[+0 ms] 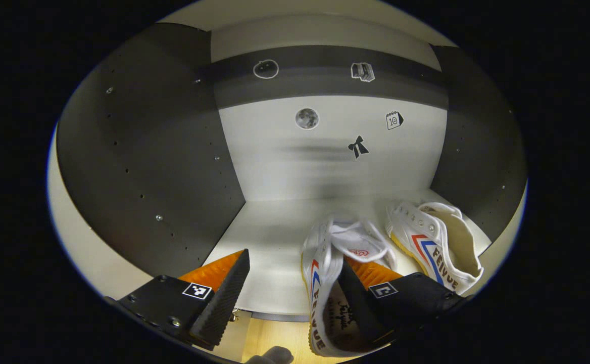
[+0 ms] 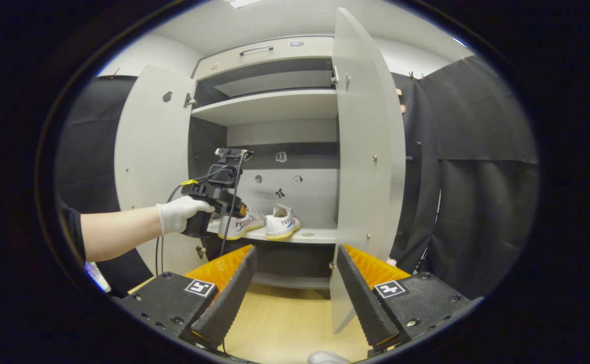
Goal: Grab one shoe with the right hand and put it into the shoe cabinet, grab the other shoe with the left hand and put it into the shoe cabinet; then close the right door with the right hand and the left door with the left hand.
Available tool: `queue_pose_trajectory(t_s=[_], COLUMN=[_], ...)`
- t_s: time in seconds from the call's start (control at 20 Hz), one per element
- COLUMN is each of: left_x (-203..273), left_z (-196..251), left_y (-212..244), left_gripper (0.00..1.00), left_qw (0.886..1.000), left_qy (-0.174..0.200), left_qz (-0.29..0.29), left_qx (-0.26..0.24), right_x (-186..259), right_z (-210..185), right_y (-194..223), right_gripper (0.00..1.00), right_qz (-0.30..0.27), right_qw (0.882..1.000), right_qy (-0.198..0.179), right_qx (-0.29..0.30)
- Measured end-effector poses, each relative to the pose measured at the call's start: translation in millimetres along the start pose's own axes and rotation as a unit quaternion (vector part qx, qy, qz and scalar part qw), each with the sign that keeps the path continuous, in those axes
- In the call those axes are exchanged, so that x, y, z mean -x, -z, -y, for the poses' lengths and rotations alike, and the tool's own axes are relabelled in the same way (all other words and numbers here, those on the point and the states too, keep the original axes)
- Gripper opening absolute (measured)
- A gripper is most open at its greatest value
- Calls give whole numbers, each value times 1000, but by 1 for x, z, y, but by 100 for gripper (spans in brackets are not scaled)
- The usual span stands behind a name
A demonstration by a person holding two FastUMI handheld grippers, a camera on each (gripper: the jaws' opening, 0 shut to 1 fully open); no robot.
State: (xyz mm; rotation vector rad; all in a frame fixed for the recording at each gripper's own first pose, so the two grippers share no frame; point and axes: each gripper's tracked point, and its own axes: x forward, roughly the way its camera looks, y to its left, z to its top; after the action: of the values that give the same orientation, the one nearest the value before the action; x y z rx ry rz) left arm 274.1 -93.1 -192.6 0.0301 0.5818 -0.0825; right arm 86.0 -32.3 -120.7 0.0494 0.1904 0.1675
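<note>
Left gripper (image 1: 295, 283): fingers spread, one finger (image 1: 350, 298) set inside the near shoe (image 1: 325, 283) | second shoe (image 1: 439, 247) lodged beside it on the cabinet shelf (image 1: 269, 242) | right gripper (image 2: 295, 288): parted, held empty before the cabinet, doors (image 2: 371, 151) open

Left gripper view dim on my end: cabinet side panels (image 1: 143, 151) near black, back wall (image 1: 325, 156) brighter, horizontal motion smear across it, stickers softened. Shoe (image 1: 325, 283) by lens in shadow. Right gripper view brighter, sharper, lit from ceiling light (image 2: 244, 3) overhead; open door (image 2: 365, 151) evenly pale. Strong fisheye bending at edges in both.
</note>
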Motion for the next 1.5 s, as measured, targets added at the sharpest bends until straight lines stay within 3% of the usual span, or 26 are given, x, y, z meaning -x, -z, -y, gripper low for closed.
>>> queue_pose_trajectory(t_s=[0.2,0.4,0.65,0.9,1.1,1.45,1.5], left_x=[33,95,204,286,349,397,405], left_z=[-4,-10,-18,-15,-33,-51,-53], left_y=[-9,-35,-49,-30,-11,34,43], left_gripper=[97,97,100,96,96,100,96], left_qw=[1000,994,976,961,955,957,957], left_qy=[8,15,13,27,26,-9,-13], left_qz=[31,108,218,274,296,291,290], left_qx=[0,1,-27,-35,-16,5,3], right_x=[4,13,36,58,78,89,89], right_z=[-8,-14,-16,-6,23,130,145], right_y=[-5,-15,-34,-49,-49,-41,-44], right_gripper=[100,100,100,100,100,100,100], right_qz=[8,25,52,73,75,61,63], right_qw=[1000,1000,998,996,994,983,981], right_qy=[0,7,24,49,81,174,185], right_qx=[8,14,29,31,25,1,3])
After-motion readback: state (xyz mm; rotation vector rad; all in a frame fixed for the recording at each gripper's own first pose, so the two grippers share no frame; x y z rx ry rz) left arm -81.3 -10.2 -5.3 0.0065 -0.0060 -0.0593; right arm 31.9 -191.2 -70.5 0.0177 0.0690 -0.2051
